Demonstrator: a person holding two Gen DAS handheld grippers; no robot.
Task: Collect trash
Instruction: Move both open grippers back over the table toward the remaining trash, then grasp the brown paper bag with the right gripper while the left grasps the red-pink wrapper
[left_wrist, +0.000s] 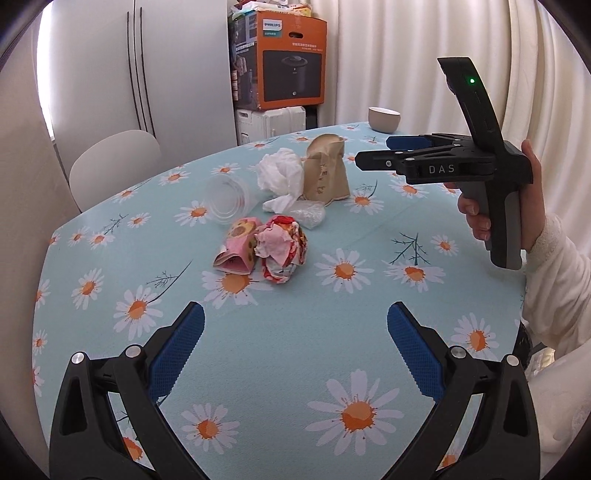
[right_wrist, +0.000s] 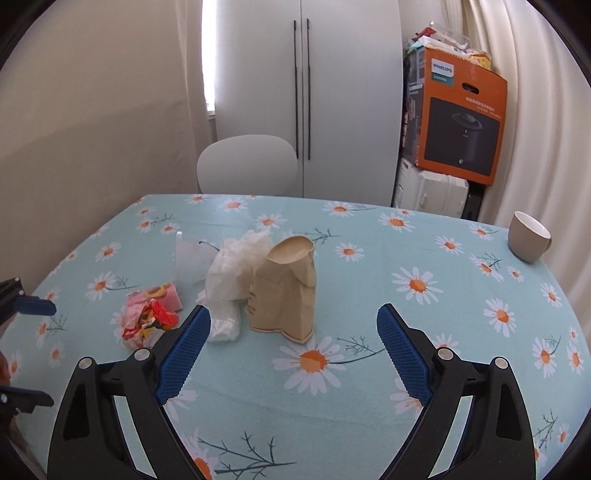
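Blue ribbed pads (left_wrist: 177, 354) on my left gripper (left_wrist: 295, 354) stand spread wide with nothing between them, and my right gripper (right_wrist: 293, 360) is splayed the same way, empty, its own textured pads (right_wrist: 183, 356) apart above the cloth. From the left wrist view I can also see my right hand (left_wrist: 517, 206) wrapped round the grey handle. Taking the brown paper bag (right_wrist: 286, 290) as my landmark: it stands upright and creased, mouth open, on the one big rounded table (right_wrist: 424, 369), which is covered in a pale blue cloth printed with white and orange daisies. Beyond the bag, past the table's far edge, are one white double-door cabinet (right_wrist: 303, 92), one smooth white chair back (right_wrist: 246, 164), and one orange cardboard box (right_wrist: 460, 114) sitting on a white crate. Touching the bag's left side is one crumpled white plastic bag (right_wrist: 231, 275), thin and translucent. Left of that lies one clear plastic cup (left_wrist: 225, 197) on its side. Near the bag's front left are two crumpled wrappers touching each other, one pink paper with a biscuit print (left_wrist: 238, 245), one red and white wad (left_wrist: 282, 253). Just in front of the bag in the left wrist view is one small clear film scrap (left_wrist: 308, 214). Well to the bag's right sits one smooth beige cup (right_wrist: 528, 236).
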